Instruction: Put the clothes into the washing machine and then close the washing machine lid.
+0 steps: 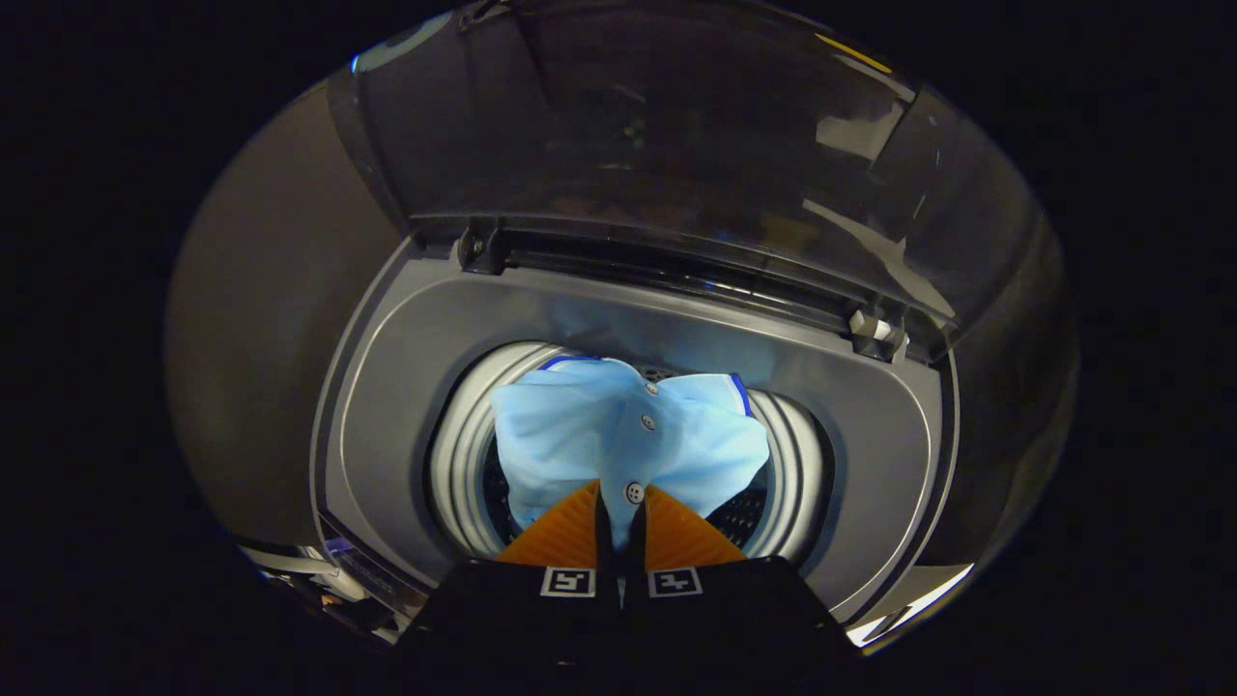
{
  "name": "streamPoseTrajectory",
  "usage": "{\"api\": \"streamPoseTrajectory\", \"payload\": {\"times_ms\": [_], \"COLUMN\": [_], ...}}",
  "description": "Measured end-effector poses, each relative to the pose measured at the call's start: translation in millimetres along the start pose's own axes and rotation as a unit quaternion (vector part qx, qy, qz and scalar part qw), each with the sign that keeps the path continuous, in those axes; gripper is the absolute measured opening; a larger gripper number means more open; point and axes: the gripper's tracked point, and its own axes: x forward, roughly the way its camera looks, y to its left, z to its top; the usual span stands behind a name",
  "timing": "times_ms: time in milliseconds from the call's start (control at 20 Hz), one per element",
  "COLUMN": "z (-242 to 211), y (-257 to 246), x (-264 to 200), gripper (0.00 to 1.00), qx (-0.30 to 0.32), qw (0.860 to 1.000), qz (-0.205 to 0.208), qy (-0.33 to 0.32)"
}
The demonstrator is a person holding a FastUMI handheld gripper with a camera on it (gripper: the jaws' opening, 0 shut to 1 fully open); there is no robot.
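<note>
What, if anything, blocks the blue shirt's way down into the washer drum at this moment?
Nothing visible does. The lid stands raised behind the opening, and the gripper has its fingers closed on the light blue shirt, which hangs directly over the open drum. The drum's mouth around the shirt looks unobstructed.

My gripper (618,503) hides the shirt's (618,435) lower part: the cloth runs down behind my closed fingers (565,536), so I cannot see how much hangs below them. The shirt covers most of the drum (464,454), and I make out only slivers of its perforated wall beside the cloth. The raised lid's (628,126) top edge is cut off, its glass lost in dim reflections.
</note>
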Motion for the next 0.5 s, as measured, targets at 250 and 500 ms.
{"api": "streamPoseTrajectory", "payload": {"times_ms": [250,500], "z": [-21,-22], "y": [-4,-12], "x": [20,17], "gripper": [0.09,0.66], "qx": [0.079,0.095], "qw": [0.996,0.995], "qz": [-0.002,-0.016], "qy": [0.034,0.021]}}
